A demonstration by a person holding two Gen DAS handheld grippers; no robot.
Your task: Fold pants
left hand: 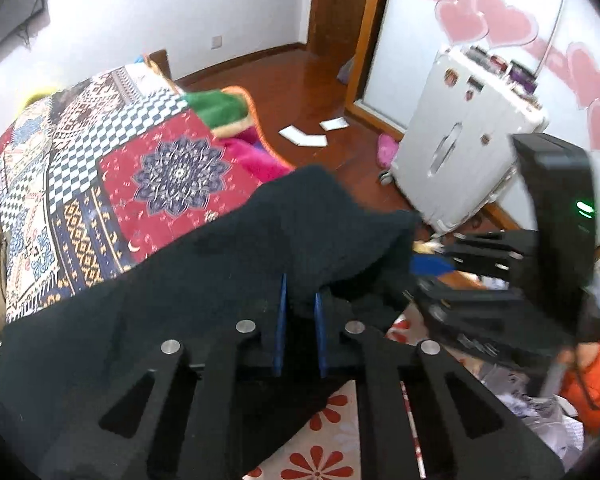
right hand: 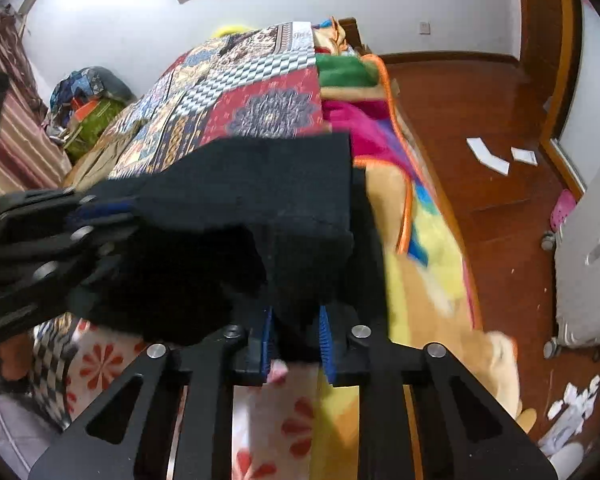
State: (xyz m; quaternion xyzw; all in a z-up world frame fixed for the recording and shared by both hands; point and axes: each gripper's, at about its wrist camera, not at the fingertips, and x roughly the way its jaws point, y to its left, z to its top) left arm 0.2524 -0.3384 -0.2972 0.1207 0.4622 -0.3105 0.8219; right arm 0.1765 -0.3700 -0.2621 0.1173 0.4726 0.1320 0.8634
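Note:
The black pants (left hand: 228, 264) hang lifted above the bed, stretched between my two grippers. My left gripper (left hand: 300, 300) is shut on one edge of the pants, cloth pinched between its blue pads. The right gripper (left hand: 440, 276) shows at the right of the left wrist view, gripping the other end. In the right wrist view the pants (right hand: 260, 192) drape over my right gripper (right hand: 296, 320), which is shut on the cloth. The left gripper (right hand: 100, 216) holds the pants at the left there. The lower part of the pants is hidden behind the fingers.
A patterned patchwork quilt (left hand: 112, 168) covers the bed, with a bright blanket (right hand: 420, 240) at its edge. A white suitcase (left hand: 460, 152) stands on the wooden floor (right hand: 480, 120). Papers (left hand: 304, 136) lie on the floor. A floral sheet (left hand: 332, 420) lies below.

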